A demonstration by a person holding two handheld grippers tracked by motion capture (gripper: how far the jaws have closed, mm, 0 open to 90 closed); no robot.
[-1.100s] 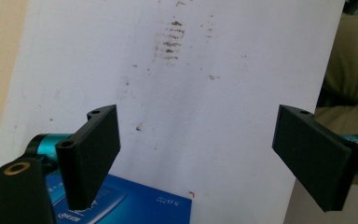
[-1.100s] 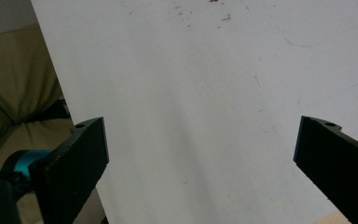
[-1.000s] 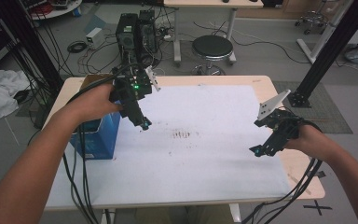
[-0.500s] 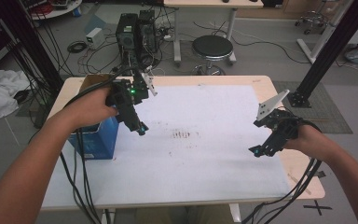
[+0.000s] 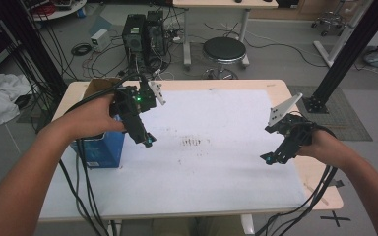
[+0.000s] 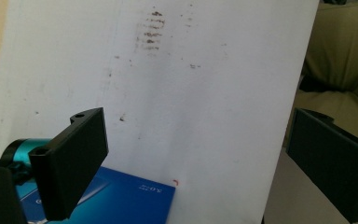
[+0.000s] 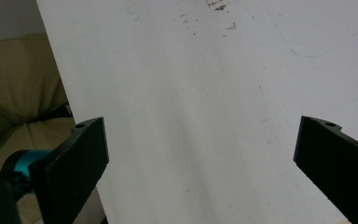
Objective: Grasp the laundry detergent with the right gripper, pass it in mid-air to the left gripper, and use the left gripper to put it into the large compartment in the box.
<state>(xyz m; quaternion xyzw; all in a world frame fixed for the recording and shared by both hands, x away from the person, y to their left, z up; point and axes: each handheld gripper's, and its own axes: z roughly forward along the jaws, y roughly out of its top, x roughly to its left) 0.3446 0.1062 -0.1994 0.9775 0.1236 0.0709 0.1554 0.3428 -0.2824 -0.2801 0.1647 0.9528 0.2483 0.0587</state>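
The left gripper (image 5: 146,140) hovers with jaws spread wide and empty beside one blue box (image 5: 98,152) at the table's (image 5: 216,84) left edge; its print is unreadable. The right gripper (image 5: 270,158), likewise spread and empty, hangs over the white sheet (image 5: 216,167) near the right edge.

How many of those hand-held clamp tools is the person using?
2. The left gripper is above the blue box at the white sheet's left edge; the right gripper hovers near its right edge.
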